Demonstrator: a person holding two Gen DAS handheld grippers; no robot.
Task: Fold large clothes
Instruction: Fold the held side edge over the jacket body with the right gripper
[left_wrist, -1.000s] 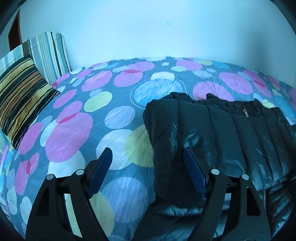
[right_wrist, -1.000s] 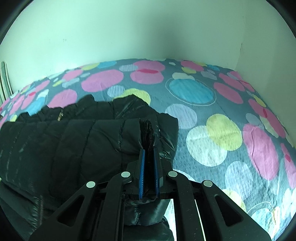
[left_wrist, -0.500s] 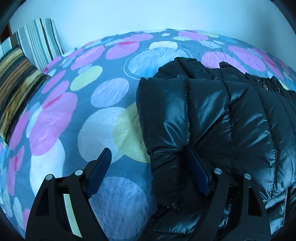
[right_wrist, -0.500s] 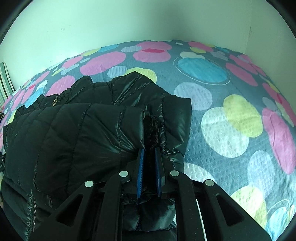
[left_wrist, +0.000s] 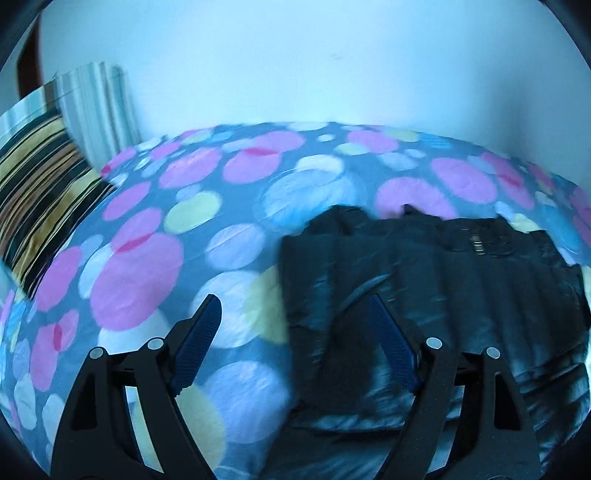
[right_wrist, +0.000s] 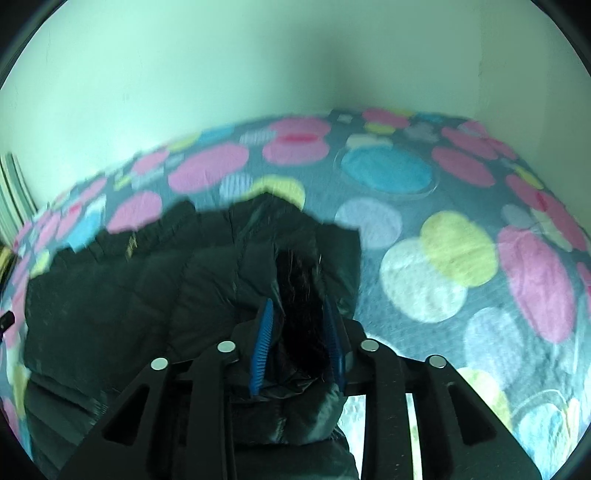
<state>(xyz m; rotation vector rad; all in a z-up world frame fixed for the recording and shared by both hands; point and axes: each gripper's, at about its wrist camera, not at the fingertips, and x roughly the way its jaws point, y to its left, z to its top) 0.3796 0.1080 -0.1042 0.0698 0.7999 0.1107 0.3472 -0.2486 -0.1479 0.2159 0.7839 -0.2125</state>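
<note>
black jacket (right_wrist: 155, 295) between right hand-held gripper (right_wrist: 299, 317)

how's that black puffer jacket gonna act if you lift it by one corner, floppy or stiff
Probably floppy: the black puffer jacket already lies folded over itself on the bedspread, so it should drape. Its shiny shell looks slippery, so a thin pinch may slide out. The quilted puffs suggest it is light for its bulk, and likely to spring open once released.
</note>
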